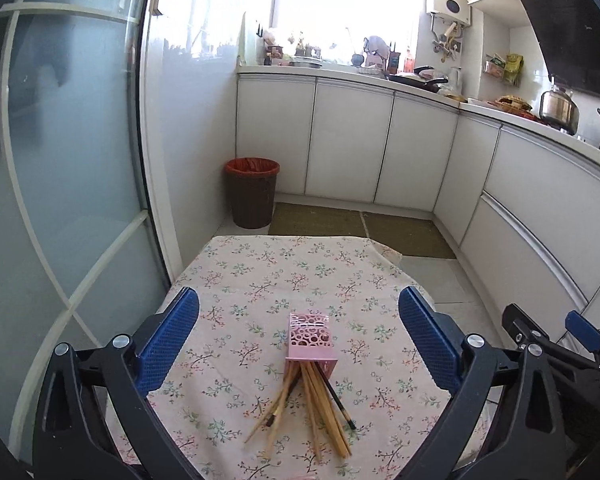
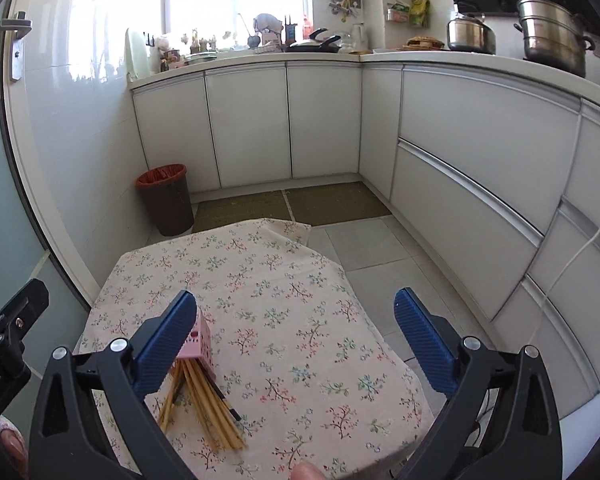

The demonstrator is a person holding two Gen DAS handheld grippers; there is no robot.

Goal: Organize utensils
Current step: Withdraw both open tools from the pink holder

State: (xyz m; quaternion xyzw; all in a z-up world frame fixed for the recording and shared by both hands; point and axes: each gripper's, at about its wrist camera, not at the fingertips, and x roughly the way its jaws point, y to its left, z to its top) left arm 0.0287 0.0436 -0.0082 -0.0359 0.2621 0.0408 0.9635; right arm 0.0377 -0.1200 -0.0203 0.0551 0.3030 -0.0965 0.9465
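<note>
A pink perforated utensil holder (image 1: 311, 337) lies tipped on its side on the floral tablecloth (image 1: 260, 272), mouth towards me. Several wooden chopsticks (image 1: 320, 412) and a dark one spill out of it in a fan. My left gripper (image 1: 300, 320) is open and empty, held above the table with the holder between its blue fingers (image 1: 172, 340). My right gripper (image 2: 296, 324) is open and empty, to the right of the holder (image 2: 200, 342); its left finger partly hides the holder. The chopsticks (image 2: 210, 412) lie below it.
A brown bin with a red liner (image 1: 252, 192) stands on the floor beyond the table. White cabinets (image 1: 352, 140) run along the back and right. The counter carries pots (image 2: 552, 36) and a pan. A glass door (image 1: 60, 160) is at the left.
</note>
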